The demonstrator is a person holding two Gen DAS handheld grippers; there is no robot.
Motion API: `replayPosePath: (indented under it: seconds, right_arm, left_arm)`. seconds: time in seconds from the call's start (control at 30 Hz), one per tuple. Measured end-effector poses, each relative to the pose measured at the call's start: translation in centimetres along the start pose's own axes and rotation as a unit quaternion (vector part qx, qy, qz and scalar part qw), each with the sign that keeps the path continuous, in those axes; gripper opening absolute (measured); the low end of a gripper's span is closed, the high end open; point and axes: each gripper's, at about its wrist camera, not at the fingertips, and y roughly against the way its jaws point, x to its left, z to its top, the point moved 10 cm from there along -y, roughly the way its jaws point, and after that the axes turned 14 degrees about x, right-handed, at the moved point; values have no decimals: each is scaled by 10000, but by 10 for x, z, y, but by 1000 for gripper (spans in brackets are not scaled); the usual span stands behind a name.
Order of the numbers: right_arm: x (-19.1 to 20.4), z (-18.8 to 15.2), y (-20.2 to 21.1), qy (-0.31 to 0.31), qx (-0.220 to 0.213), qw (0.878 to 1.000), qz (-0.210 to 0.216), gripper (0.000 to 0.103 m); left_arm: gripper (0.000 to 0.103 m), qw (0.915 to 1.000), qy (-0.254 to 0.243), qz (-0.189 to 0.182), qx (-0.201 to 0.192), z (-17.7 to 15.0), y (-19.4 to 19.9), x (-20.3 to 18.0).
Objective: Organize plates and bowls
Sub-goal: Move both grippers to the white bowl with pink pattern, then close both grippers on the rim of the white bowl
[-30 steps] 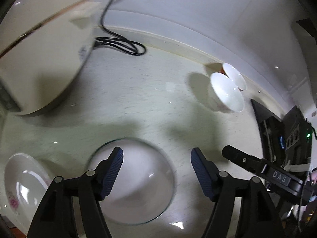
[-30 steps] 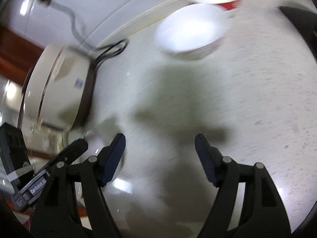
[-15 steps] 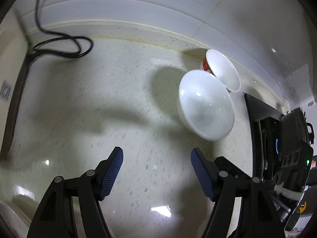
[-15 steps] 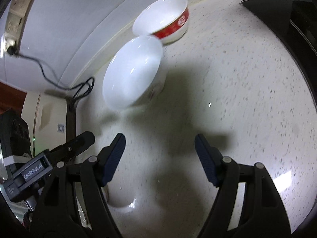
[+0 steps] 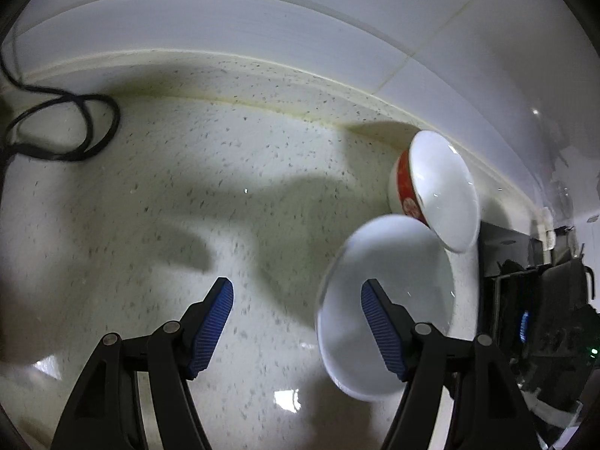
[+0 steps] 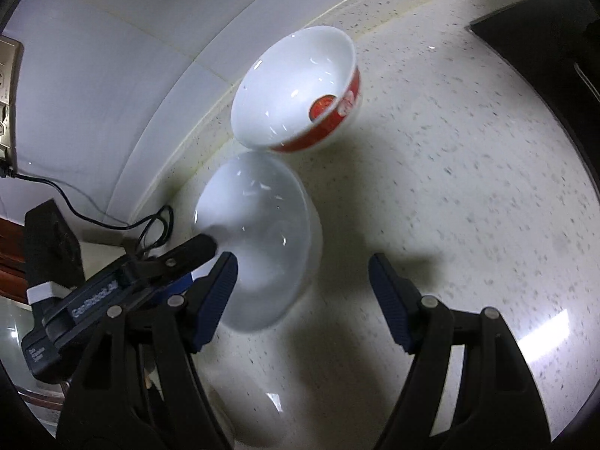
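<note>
A plain white bowl (image 5: 390, 292) stands on the speckled counter, with a red-banded white bowl (image 5: 438, 187) just behind it by the wall. My left gripper (image 5: 296, 311) is open above the white bowl's near rim: its right finger (image 5: 378, 322) shows over the bowl's inside, its left finger over bare counter. In the right wrist view the white bowl (image 6: 262, 243) and the red-banded bowl (image 6: 300, 90) lie ahead. My right gripper (image 6: 303, 296) is open and holds nothing, its left finger (image 6: 217, 296) in front of the bowl's side. The left gripper's fingertip (image 6: 202, 243) sits at the bowl's rim.
A black cord (image 5: 63, 127) loops on the counter at the far left. A dark hob (image 6: 543, 37) fills the right side. The tiled wall (image 5: 300, 18) runs close behind the bowls, with a socket (image 6: 7, 93) on it.
Both grippers have swept across the counter toward the two bowls, which now look much nearer. The glass plate and the cooker have left the views. Both pairs of jaws stand as wide as before.
</note>
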Motion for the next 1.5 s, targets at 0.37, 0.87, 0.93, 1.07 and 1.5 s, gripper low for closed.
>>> replayPosePath:
  seconds: [0.37, 0.87, 0.93, 1.07, 1.5]
  right_arm:
    - [2, 6, -24, -82, 119, 9999, -85, 73]
    - [-1, -17, -30, 131, 112, 9998, -84, 25]
    - [0, -18, -31, 96, 114, 9999, -58, 25]
    - [2, -22, -35, 94, 143, 9998, -51, 25]
    - [-19, -70, -14, 269, 258, 9992, -154, 25]
  left_arm:
    - [71, 9999, 71, 73, -66, 14, -22, 0]
    - [14, 9945, -1010, 224, -190, -28, -16, -44]
    - [14, 9950, -969, 190, -148, -36, -18, -44]
    - [14, 9953, -945, 161, -112, -46, -20, -40]
    - [14, 9931, -1144, 231, -115, -99, -30, -42]
